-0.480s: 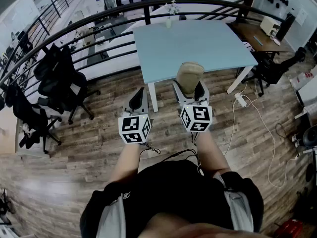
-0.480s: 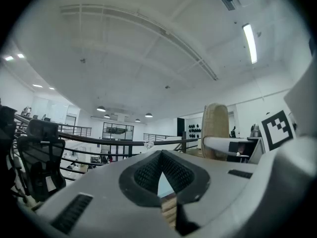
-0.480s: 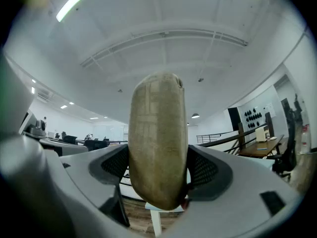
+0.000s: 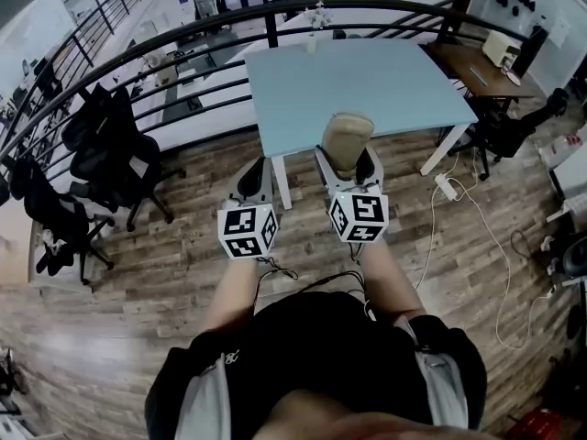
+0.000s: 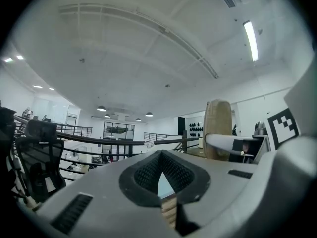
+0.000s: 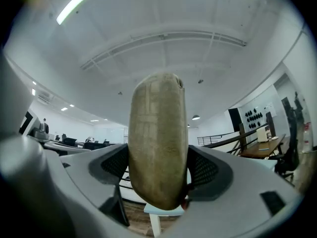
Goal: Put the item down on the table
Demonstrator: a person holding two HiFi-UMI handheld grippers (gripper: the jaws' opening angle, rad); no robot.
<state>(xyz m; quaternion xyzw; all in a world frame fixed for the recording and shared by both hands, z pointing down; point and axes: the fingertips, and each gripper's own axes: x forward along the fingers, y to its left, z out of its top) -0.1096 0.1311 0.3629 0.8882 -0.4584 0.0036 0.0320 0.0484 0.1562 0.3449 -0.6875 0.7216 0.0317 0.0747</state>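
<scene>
A tan, rounded, cushion-like item [image 4: 348, 139] stands upright between the jaws of my right gripper [image 4: 348, 167], which is shut on it. It hangs over the near edge of the light-blue table [image 4: 367, 81]. In the right gripper view the item [image 6: 158, 138] fills the middle, with both black pads pressed against its sides, and a corner of the table [image 6: 166, 211] shows below it. My left gripper [image 4: 253, 181] is to the left, over the wooden floor just short of the table, shut and empty. From the left gripper view [image 5: 161, 175] the item [image 5: 218, 128] shows at the right.
A small vase of flowers [image 4: 316, 18] stands at the table's far edge. A black railing [image 4: 183, 53] curves behind the table. Black office chairs [image 4: 105, 149] stand at the left, with a wooden desk [image 4: 477, 62] at the right. A power strip and cables [image 4: 446, 184] lie on the floor.
Both grippers have shifted a little forward toward the table, the item still held in the right one.
</scene>
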